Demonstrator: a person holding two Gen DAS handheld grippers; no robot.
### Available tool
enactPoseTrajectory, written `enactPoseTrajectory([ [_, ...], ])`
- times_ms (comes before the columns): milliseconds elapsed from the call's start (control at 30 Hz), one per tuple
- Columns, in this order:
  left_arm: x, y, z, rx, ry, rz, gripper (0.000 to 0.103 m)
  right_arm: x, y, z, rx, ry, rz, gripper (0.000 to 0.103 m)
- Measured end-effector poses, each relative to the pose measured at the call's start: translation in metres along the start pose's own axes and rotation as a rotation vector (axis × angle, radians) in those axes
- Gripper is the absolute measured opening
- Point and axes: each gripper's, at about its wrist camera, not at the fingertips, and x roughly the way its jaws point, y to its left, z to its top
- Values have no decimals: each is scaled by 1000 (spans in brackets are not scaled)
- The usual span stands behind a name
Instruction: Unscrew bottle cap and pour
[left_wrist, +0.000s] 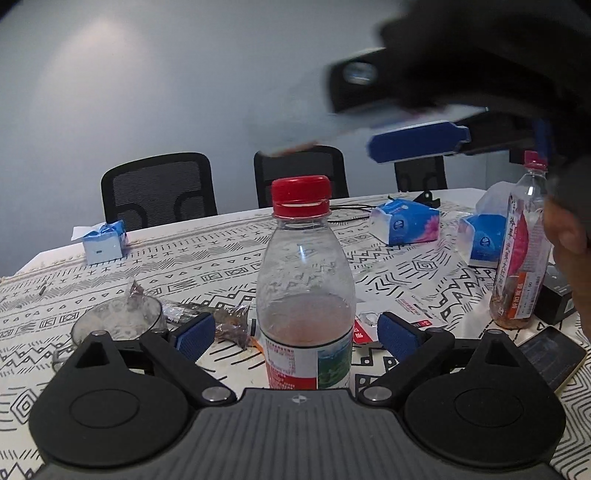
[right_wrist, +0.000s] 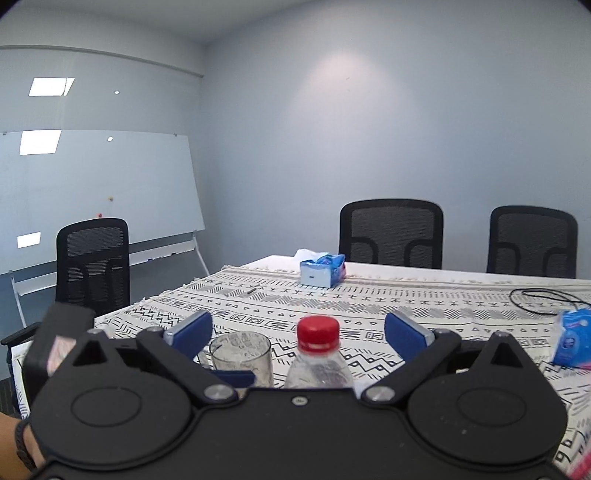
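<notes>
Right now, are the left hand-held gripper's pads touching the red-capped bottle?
Apart. The left wrist view shows tablecloth between each pad and the bottle standing between them in the left hand-held gripper.

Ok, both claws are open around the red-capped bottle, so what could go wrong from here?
1. The left claw brackets the bottle without pressing it; closing off-centre could tip the light, mostly empty bottle.
2. The right claw sits above the red cap, not on it; closing now might miss the cap.
3. The glass stands close beside the bottle, so a stray claw could knock it.
</notes>
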Motion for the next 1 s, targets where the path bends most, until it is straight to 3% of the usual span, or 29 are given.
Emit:
enactPoseTrajectory([
  [100, 10, 5, -4, -29, -15, -26, 60, 29, -4, 9, 33, 54, -23, 76],
  [167, 10, 9, -8, -57, -26, -38, 60, 43, -5, 10, 54, 75, -45, 69],
  [233, 9, 8, -10, -46, -28, -36, 60, 52, -6, 6, 62, 91, -57, 50],
  [300, 7, 6, -11, -30, -32, -30, 60, 58, -6, 2, 60, 104, -67, 48],
  [400, 6, 0, -14, -5, -41, -10, 59, 64, -4, -4, 39, 116, -73, 34],
  [567, 6, 3, -15, -8, -49, -12, 59, 58, 3, -9, -56, 91, -49, 33],
  [867, 9, 15, -13, -55, -38, -52, 58, 60, -34, -13, -148, 32, 287, 34],
  [933, 9, 13, -12, -52, -38, -45, 58, 59, -36, -11, -125, 40, 294, 34],
  [1000, 12, 13, -13, -48, -37, -36, 58, 59, -34, -5, -55, 84, 246, 36],
])
